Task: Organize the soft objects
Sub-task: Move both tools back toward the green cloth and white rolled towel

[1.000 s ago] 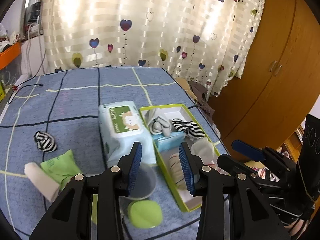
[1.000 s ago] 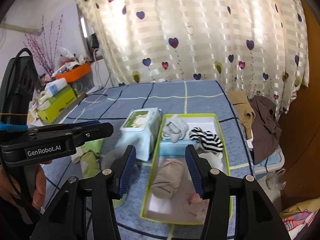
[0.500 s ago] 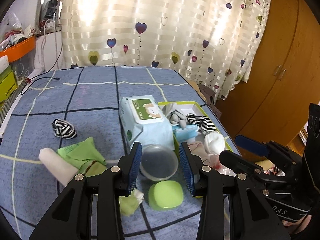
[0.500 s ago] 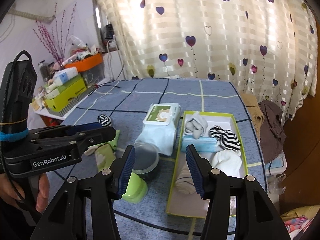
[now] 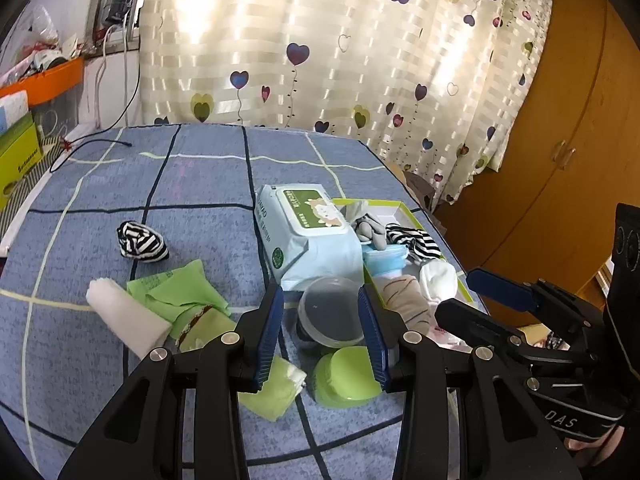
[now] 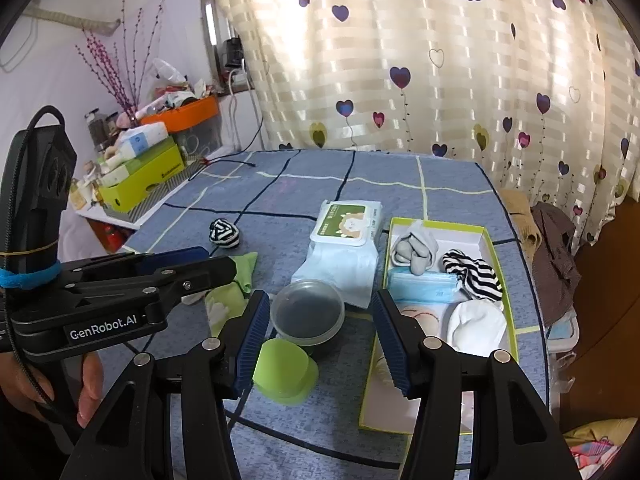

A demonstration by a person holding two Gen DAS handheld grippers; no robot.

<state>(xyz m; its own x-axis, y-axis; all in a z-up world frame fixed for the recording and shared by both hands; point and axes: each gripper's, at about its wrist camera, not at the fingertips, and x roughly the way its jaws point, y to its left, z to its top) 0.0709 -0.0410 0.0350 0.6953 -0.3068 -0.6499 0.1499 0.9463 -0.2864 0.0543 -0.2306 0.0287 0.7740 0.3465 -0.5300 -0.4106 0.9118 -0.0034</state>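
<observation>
Hovering above the near edge of a blue checked bedcover (image 5: 200, 184), the left gripper (image 5: 321, 330) has its jaws spread with nothing pinched between them; seen through the gap are a clear round tub (image 5: 331, 314) and a lime-green lid (image 5: 347, 374) lying on the cover. The right gripper (image 6: 318, 332) also stands spread and empty, with the same tub and lid framed between its fingers.

A green-rimmed box (image 6: 505, 276) sits at the right of the bed, and most of the soft things are already in it: a grey sock (image 6: 416, 246) at the far end, a striped sock (image 6: 472, 270) beside it, a blue face mask (image 6: 422, 285) across the middle, and a white sock (image 6: 478, 322) nearer. A beige striped sock (image 5: 404, 300) lies in the near part, largely hidden behind the right finger in the right wrist view. A pack of wet wipes (image 5: 308, 232) lies just left of the box.

Out on the cover, well left of the box, are a rolled striped sock (image 5: 141, 242), a white rolled cloth (image 5: 124, 322) and crumpled green cloths (image 5: 176, 294), partly covered by the left gripper's body. In the right wrist view the left gripper and the hand (image 6: 86, 384) holding it block most of these cloths. A brown garment (image 6: 554, 248) hangs off the far right edge.
</observation>
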